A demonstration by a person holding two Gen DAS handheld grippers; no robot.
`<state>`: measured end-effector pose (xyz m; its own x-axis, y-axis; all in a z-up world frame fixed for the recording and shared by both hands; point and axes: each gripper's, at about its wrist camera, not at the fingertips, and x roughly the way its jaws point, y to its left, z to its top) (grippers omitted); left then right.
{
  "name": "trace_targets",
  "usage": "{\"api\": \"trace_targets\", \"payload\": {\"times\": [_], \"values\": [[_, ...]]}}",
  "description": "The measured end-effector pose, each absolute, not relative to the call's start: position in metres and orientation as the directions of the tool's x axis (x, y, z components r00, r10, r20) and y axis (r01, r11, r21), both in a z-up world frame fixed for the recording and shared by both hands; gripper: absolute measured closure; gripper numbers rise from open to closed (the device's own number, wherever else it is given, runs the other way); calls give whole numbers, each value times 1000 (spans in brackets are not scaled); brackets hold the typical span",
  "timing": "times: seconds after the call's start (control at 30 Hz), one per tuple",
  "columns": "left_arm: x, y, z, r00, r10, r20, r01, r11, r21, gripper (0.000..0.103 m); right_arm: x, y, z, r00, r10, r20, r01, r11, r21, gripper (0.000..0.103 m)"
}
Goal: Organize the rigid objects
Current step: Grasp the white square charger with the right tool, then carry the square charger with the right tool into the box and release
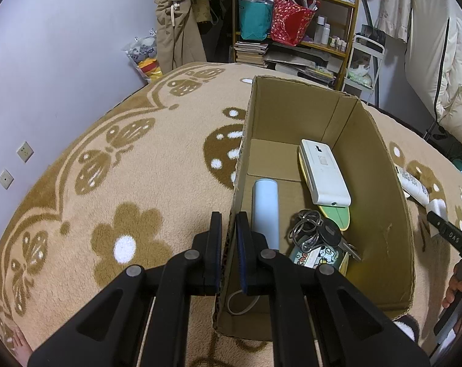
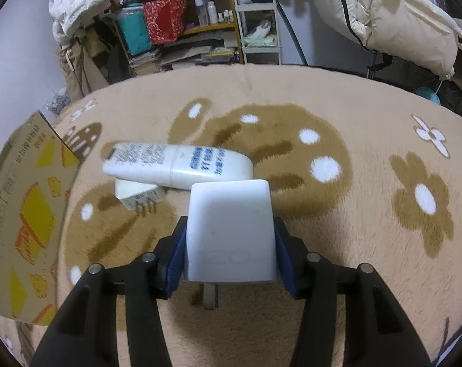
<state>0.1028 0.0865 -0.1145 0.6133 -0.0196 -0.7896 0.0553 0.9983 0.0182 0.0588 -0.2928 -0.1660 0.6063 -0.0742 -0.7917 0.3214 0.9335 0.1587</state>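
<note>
Left wrist view: my left gripper [image 1: 229, 223] is pinching the cardboard box [image 1: 393, 214] wall, while my right gripper [image 2: 229, 244] is clamping a white charger [image 2: 231, 229] over the blanket [image 2: 368, 122].

2 wrist fisheyes, angled down, sharing blanket [image 1: 108, 159]

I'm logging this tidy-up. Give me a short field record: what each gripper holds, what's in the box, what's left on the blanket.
left gripper: jaws shut on the cardboard box wall
right gripper: jaws shut on a white charger
in box: white remote, white cylinder, keys, green board
on blanket: white tube, small white plug
</note>
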Motion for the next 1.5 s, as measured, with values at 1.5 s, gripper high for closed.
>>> {"api": "trace_targets", "payload": {"times": [1.5], "values": [[103,85,-114,610,-23,-792,54,998,12,94,100,-74,-86,596,352,-722,-300,931,207,47]]}}
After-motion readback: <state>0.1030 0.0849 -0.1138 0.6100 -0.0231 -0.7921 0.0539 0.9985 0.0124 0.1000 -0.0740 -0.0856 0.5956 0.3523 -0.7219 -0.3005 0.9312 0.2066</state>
